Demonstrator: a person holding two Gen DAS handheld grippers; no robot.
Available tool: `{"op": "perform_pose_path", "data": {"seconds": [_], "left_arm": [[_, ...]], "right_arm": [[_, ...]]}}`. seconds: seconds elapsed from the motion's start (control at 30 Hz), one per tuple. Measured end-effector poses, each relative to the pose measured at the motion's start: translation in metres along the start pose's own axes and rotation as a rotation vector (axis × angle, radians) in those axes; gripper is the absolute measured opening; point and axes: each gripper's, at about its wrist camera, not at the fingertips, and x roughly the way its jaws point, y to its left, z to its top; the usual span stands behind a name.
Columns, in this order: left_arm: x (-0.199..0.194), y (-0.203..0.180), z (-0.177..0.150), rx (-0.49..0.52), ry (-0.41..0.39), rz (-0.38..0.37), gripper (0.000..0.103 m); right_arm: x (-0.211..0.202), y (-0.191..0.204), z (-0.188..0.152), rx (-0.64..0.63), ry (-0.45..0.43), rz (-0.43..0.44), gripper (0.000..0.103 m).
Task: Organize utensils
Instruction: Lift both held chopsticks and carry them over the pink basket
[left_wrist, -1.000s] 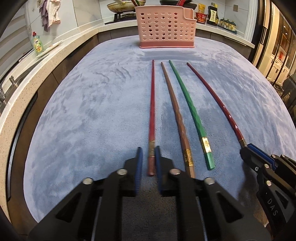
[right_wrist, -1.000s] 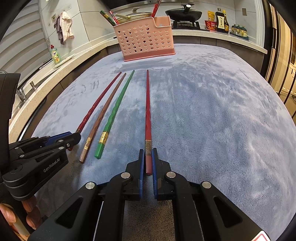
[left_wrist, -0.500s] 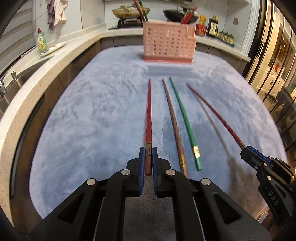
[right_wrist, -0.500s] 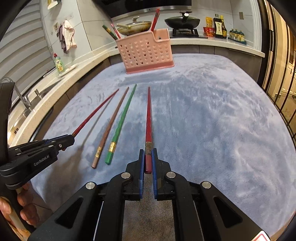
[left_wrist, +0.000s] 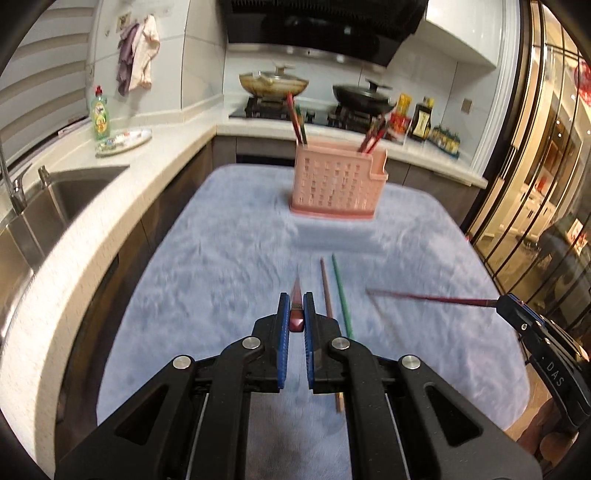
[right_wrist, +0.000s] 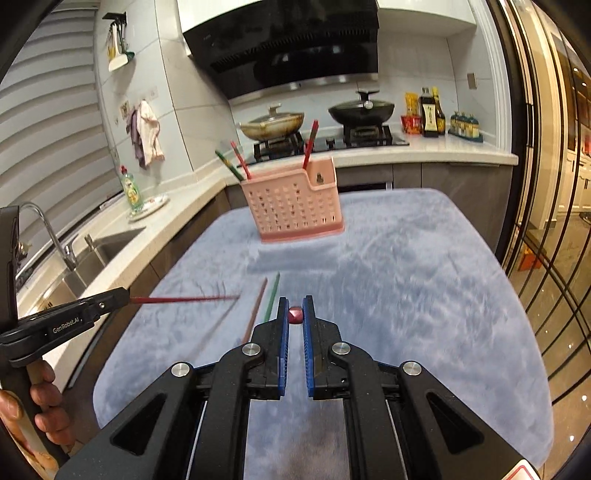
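Two tools (left_wrist: 296, 310) (right_wrist: 295, 312), each pinching a red chopstick (left_wrist: 296, 295) (right_wrist: 295, 315)

**blurred and hidden parts**

the pink holder (left_wrist: 338, 186) and the cloth (left_wrist: 221, 258) around it are smeared by motion blur in the left wrist view. the lower end of the brown chopstick (left_wrist: 327, 291) is hidden behind the left gripper (left_wrist: 296, 308). the red chopstick (right_wrist: 295, 315) is seen end-on only.
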Motion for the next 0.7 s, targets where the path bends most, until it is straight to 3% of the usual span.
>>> {"op": "perform_pose_path", "data": {"seconds": [0.7], "left_arm": [[0.002, -0.018, 0.099, 0.017, -0.097, -0.044, 0.007]], "right_arm": [[0.019, -0.004, 0.095, 0.070, -0.109, 0.090, 0.007]]}}
